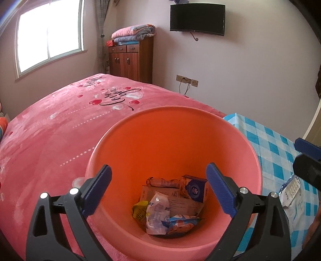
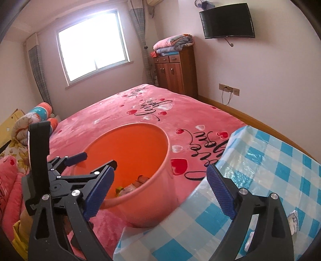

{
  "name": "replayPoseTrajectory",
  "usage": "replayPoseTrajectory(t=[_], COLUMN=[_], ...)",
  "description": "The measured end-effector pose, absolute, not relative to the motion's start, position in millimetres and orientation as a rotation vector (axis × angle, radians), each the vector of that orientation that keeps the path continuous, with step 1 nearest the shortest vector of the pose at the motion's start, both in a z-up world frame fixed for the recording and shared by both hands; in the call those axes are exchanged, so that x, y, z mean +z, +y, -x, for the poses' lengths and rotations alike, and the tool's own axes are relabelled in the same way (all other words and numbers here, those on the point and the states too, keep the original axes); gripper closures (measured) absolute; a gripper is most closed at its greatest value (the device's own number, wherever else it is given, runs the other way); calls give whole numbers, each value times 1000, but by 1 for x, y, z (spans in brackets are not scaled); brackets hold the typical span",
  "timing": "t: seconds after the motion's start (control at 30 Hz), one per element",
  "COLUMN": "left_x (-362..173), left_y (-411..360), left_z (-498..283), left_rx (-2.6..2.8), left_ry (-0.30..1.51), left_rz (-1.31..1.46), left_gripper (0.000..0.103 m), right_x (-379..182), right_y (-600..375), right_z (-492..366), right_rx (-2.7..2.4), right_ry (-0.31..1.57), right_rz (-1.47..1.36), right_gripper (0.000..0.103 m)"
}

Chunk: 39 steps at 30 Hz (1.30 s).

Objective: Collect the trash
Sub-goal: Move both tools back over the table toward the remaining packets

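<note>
A pink-orange plastic bin [image 1: 170, 130] stands on the pink bed, next to a blue checked cloth. It holds several wrappers and small boxes [image 1: 170, 202]. My left gripper [image 1: 159, 188] is open and empty, hovering over the bin's mouth. In the right wrist view the bin [image 2: 152, 198] is left of centre, and the left gripper [image 2: 94, 158] shows above its near-left rim. My right gripper [image 2: 160, 190] is open and empty, above the edge of the checked cloth [image 2: 270, 170]. A white crumpled wrapper [image 1: 291, 192] lies on the cloth to the right; it also shows in the right wrist view [image 2: 294, 220].
The pink bedspread [image 1: 60, 130] with hearts covers the bed. A wooden cabinet [image 1: 130, 58] with folded blankets stands at the far wall under a wall-mounted TV [image 1: 197, 19]. Rolled bedding [image 2: 34, 118] lies at the bed's left. A window [image 2: 94, 44] is behind.
</note>
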<state>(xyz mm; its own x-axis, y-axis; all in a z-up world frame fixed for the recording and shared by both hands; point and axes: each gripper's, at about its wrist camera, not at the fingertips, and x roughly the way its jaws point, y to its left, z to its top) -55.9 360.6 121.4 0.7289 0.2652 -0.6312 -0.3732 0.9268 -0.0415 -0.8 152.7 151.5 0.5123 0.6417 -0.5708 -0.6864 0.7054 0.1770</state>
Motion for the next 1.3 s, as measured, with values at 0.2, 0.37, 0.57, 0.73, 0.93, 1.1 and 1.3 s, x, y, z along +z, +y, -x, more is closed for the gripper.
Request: replayPoseTrajectory(t=[0.2,0.37,0.57,0.73,0.93,1.1,1.3], left_x=[126,129,130,134,136,134,128], left_y=[350,343,326,307,281,260,238], left_z=[58,61,65,68,72,73,73], left_rx=[358,377,368,349,310,290,264], left_ry=[661,662,663,647,636,639,657], left_rz=[148,134,125,98,56,38,27], left_gripper=[7,4,4,4,4,4,4], right_x=[143,138,134,130,126,122,118], right_y=[137,123,100,79,53,30,4], right_z=[3,7,14,20,30,37,47], right_rx=[769,743,710,675,634,599,554], right_ry=[682,703,715,719,721,723,723], right_rz=[60,41,17,4,-17,-29,-44], right_gripper=[10,8,8,8,8,8,8])
